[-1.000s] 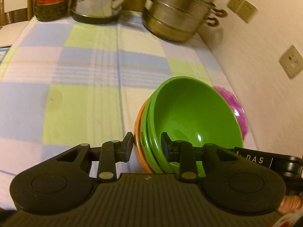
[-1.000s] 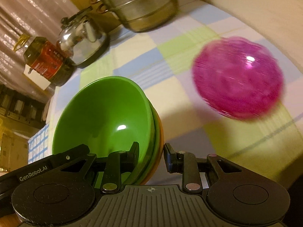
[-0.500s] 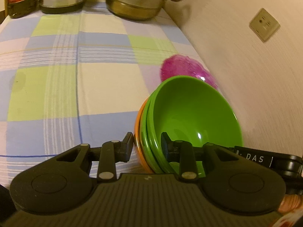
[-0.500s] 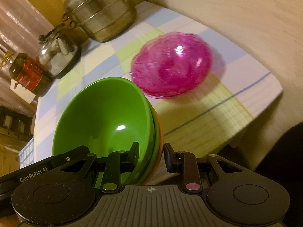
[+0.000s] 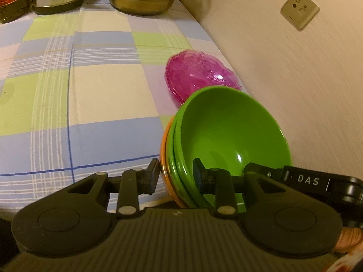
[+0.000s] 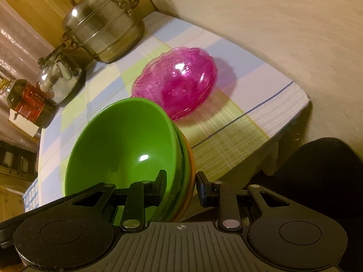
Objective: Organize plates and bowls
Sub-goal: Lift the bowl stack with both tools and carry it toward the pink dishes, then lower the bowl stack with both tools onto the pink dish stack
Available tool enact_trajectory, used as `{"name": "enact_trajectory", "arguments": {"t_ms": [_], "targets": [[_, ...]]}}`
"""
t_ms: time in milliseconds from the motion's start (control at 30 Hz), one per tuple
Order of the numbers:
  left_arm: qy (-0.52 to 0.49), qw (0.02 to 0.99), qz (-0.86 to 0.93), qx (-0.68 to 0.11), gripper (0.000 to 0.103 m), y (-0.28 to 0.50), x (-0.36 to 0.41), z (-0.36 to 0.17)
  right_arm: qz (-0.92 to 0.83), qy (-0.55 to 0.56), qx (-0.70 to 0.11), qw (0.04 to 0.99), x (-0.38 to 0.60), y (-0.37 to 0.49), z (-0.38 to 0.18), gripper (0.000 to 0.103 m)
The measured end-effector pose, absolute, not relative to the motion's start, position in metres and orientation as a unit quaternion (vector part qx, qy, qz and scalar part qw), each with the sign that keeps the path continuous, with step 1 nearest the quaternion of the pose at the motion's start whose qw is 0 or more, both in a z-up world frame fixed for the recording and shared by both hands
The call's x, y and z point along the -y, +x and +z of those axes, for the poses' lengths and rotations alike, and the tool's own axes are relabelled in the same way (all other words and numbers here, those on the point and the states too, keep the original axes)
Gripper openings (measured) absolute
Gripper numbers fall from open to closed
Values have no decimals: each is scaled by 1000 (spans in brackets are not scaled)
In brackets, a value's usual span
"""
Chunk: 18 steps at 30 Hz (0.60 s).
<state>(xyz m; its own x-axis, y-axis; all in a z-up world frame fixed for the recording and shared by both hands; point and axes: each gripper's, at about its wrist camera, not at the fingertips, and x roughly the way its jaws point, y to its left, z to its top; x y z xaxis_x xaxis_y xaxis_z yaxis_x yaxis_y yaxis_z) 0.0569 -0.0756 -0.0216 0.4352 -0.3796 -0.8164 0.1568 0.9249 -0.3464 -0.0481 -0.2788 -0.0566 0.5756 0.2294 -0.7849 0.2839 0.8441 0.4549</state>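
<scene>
Near the table's [image 5: 102, 95] right edge, both my left gripper [image 5: 175, 173] and right gripper [image 6: 180, 182] clamp the nested bowls [image 5: 229, 136], not yet set beside the pink dish [image 5: 197, 77].

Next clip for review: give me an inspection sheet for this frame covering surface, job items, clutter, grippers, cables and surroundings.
Surface: table under a checked cloth, pastel blue, green and cream squares.
Job's things: nested bowl stack, green bowls inside an orange one, held tilted off the cloth; pink glass bowl resting on the cloth near the wall.
Clutter: steel steamer pot, kettle and bottle at the far end.
Grippers: left gripper and right gripper each shut on the stack's rim, from opposite sides.
Cables: nothing seen.
Surroundings: pale wall with a socket along the table's edge.
</scene>
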Motion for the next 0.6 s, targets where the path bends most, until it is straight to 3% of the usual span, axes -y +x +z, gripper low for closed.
{"name": "enact_trajectory", "arguments": {"t_ms": [600], "targets": [[-101, 848, -187, -485, 28, 77, 106, 3, -33, 304, -433, 848, 311, -46, -33, 28]]}}
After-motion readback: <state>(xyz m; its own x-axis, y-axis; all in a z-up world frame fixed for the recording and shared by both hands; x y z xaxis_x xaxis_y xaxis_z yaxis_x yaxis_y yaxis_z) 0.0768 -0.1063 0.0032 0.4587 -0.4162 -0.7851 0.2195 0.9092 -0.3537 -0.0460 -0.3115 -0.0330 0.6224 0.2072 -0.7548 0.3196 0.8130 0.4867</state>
